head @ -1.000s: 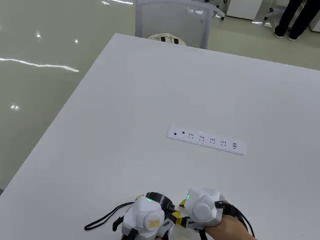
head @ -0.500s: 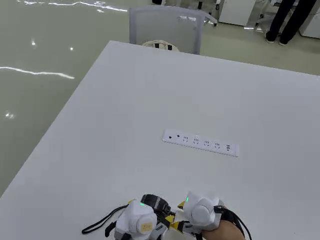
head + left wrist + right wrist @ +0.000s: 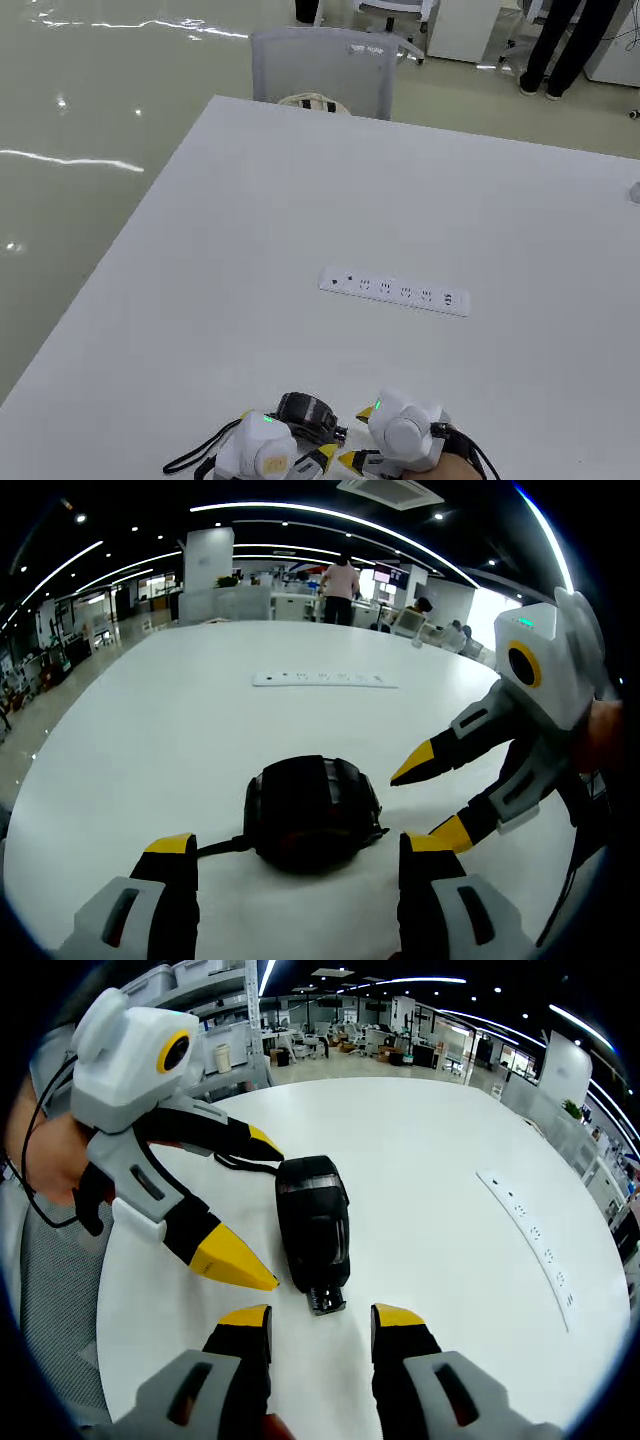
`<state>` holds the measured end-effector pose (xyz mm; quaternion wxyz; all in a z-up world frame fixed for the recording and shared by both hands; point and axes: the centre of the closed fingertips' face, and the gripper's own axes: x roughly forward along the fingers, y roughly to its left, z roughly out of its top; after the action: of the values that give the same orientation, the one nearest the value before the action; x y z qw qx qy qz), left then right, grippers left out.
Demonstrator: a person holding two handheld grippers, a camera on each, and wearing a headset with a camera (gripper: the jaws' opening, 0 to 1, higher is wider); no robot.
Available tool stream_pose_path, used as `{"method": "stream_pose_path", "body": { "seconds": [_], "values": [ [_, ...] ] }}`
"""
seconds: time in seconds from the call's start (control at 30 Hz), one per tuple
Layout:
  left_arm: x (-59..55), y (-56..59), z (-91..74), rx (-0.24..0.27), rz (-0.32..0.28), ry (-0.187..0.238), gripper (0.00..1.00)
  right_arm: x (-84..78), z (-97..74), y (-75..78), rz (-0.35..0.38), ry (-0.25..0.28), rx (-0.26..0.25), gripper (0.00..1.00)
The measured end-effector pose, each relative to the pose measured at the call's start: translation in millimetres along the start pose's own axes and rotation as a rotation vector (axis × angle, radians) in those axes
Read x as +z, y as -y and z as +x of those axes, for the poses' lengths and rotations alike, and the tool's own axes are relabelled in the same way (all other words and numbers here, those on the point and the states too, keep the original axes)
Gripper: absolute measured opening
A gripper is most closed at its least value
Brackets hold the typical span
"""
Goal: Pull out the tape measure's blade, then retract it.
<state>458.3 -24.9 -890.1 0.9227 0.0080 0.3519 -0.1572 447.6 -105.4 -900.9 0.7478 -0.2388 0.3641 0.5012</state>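
Note:
A black tape measure point(image 3: 305, 413) point(image 3: 312, 810) point(image 3: 313, 1222) lies on the white table point(image 3: 330, 200) near its front edge, with a black wrist strap point(image 3: 196, 453) trailing to the left. Its blade hook point(image 3: 327, 1301) points at my right gripper point(image 3: 322, 1316) point(image 3: 357, 436), which stands open just short of it. My left gripper point(image 3: 300, 845) point(image 3: 290, 437) is open too, its yellow tips a little short of the case on either side. The right gripper's fingertips point(image 3: 412, 770) come close to the case from the right. The blade is wound in.
A white power strip point(image 3: 393, 291) point(image 3: 325, 680) lies mid-table, beyond the tape measure. A grey chair point(image 3: 322, 58) stands at the table's far edge. The table's left edge point(image 3: 110, 260) runs diagonally. A person point(image 3: 560, 40) stands far off at the back right.
The head camera has tilted, so the table sits lower in view. The left gripper has drawn back a little, uncovering more of the case. The tape measure has not moved.

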Motion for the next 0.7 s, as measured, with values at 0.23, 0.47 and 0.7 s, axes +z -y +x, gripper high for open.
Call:
{"method": "stream_pose_path", "body": {
  "seconds": [0.23, 0.47, 0.7],
  "values": [
    [-1.6, 1.0, -10.1, -0.016, 0.004, 0.009, 0.82, 0.1, -12.3, -1.5, 0.048, 0.030, -0.037, 0.42],
    [-2.1, 1.6, -16.6, -0.022, 0.012, 0.011, 0.85, -1.3, -19.7, -3.0, 0.073, 0.046, -0.058, 0.43],
    [-7.7, 2.4, -28.9, -0.034, 0.028, 0.012, 0.87, -7.9, -35.0, -8.8, 0.129, 0.072, -0.099, 0.46]
  ]
}}
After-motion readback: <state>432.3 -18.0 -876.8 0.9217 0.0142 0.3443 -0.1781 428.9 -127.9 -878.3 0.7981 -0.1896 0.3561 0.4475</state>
